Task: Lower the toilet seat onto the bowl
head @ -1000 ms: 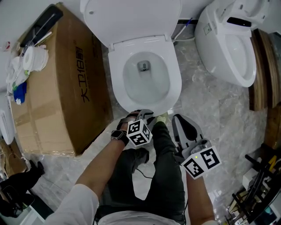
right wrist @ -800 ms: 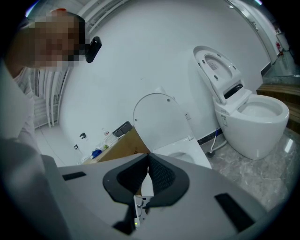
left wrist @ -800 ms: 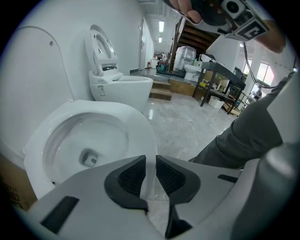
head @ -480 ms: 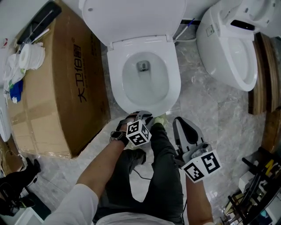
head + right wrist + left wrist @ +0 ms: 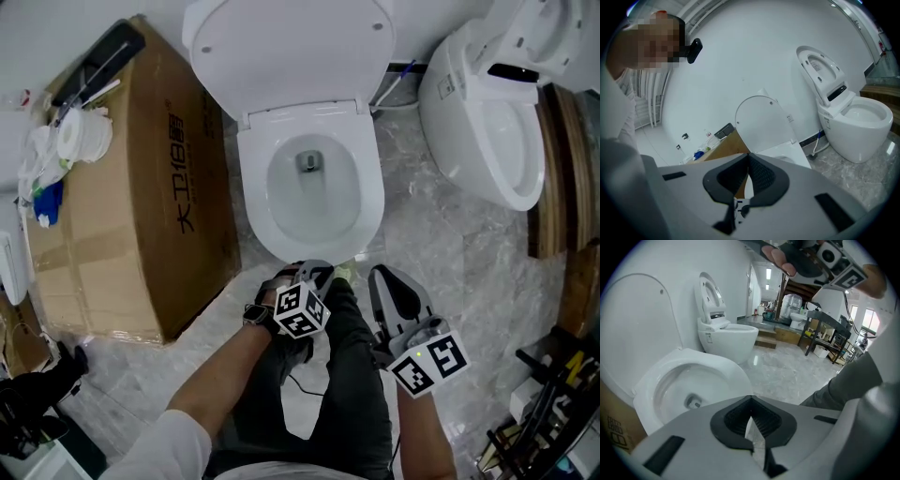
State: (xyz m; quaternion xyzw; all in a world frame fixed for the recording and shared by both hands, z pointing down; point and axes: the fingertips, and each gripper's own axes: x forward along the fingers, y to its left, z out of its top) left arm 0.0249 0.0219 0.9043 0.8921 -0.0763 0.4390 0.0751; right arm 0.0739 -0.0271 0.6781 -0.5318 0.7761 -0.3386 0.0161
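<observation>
Seat (image 5: 291,56) is up, leaning back vs the far wall, hinged at the far end of the bowl (image 5: 373,192). Its long axis runs up from the hinge, free edge at top. Can't tell if a separate lid sits behind it. Bowl is open, drain showing, rim bare all round.

Left gripper (image 5: 311,273) hangs just past the bowl's near rim, about centred on it. Jaws are pressed together w/ nothing between them, only a thin slit of floor and bowl showing in the left gripper view. Right gripper (image 5: 390,281) is to the right of the bowl and nearer the person; jaws likewise closed up and empty, aimed toward the seat in the right gripper view.

Key relation: seat lies far of both jaws, the whole bowl between them. Left is closer and more in line w/ it, so prob the one to reach over the bowl, hook the top edge and tip it toward the near side. Not yet begun.

Box (image 5: 141,197) stands hard by the bowl's left; 2nd toilet (image 5: 487,112) is to the right, apart
</observation>
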